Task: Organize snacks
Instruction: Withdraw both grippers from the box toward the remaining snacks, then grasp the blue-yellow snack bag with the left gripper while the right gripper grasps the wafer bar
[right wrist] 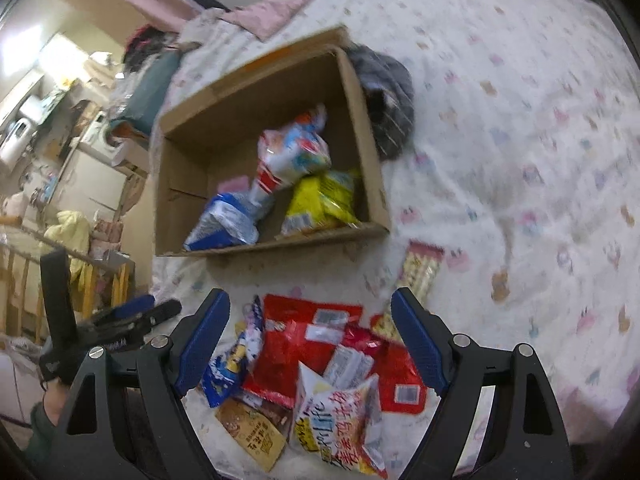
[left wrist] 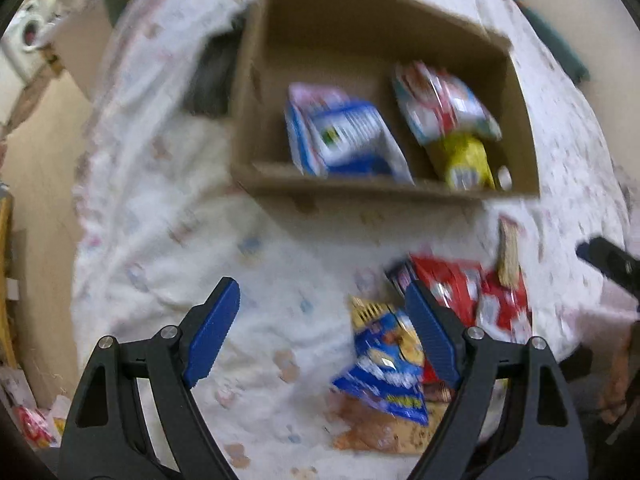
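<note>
Snack packets (right wrist: 320,364) lie heaped on the patterned bed sheet (right wrist: 520,152) just short of the cardboard box (right wrist: 372,168), whose open top already shows a blue bag (left wrist: 344,136), a yellow bag (right wrist: 320,200) and a red-and-white bag (left wrist: 440,104) inside, the left half of its floor bare. Left claw (left wrist: 320,328) hangs spread wide and empty, its right finger over the heap's blue packet (left wrist: 384,368), with plain sheet to its left. Right claw (right wrist: 310,340) is likewise wide apart and empty above the red packets (right wrist: 312,336).

box (right wrist: 372,184): on bed (right wrist: 520,128) | snack pile (right wrist: 320,360): before box
</note>
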Available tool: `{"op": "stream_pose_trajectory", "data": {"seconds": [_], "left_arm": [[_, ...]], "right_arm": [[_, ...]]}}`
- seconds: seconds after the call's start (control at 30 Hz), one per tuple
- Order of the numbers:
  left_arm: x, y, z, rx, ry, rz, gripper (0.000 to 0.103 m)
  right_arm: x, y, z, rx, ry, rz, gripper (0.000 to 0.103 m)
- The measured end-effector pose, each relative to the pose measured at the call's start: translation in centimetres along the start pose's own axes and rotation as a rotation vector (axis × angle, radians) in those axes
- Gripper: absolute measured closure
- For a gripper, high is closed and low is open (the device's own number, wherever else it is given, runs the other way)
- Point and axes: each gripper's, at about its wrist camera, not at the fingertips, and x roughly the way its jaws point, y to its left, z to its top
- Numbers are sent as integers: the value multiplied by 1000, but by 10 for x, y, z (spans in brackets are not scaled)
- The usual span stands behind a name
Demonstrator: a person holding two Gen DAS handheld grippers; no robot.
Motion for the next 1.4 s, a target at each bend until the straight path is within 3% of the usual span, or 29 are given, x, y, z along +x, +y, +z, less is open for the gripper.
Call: {"op": "stream_pose_trajectory", "data": {"seconds": [0.17, 0.33, 0.4, 0.53, 0.57, 0.6, 0.8, 0.83, 1.07, 1.27, 1.4], "left_arm": [[29, -24, -20, 88, 139, -47, 21], [47, -40, -27, 119, 198, -71, 22], [53, -43, -28, 111, 216, -105, 46], [63, -43, -30, 96, 256, -115, 57], [62, -42, -29, 92, 256, -124, 65], [58, -42, -28, 92, 248, -126, 71], [28, -37, -23, 88, 146, -143, 77], [25, -35, -22, 88, 134, -142, 83], [-5, -26, -12, 62, 29, -157, 86], [-20, -19, -4, 44, -46, -112, 86], [-27, -9, 0, 20, -94, -68, 86]], "right_arm": [[9, -12, -4, 55, 45, -4, 18], [8, -13, -1, 61, 37, -5, 18], [8, -12, -1, 60, 36, -7, 18], [7, -15, 0, 67, 34, -9, 18], [7, -17, 0, 71, 32, -9, 18], [6, -18, 0, 74, 29, -10, 18], [4, -22, 0, 85, 28, -8, 18], [4, -21, 0, 83, 30, -8, 18], [11, -15, -4, 60, 64, 8, 18], [36, -4, -7, 76, 162, 102, 18], [47, 5, -6, 26, 184, 17, 18]]}}
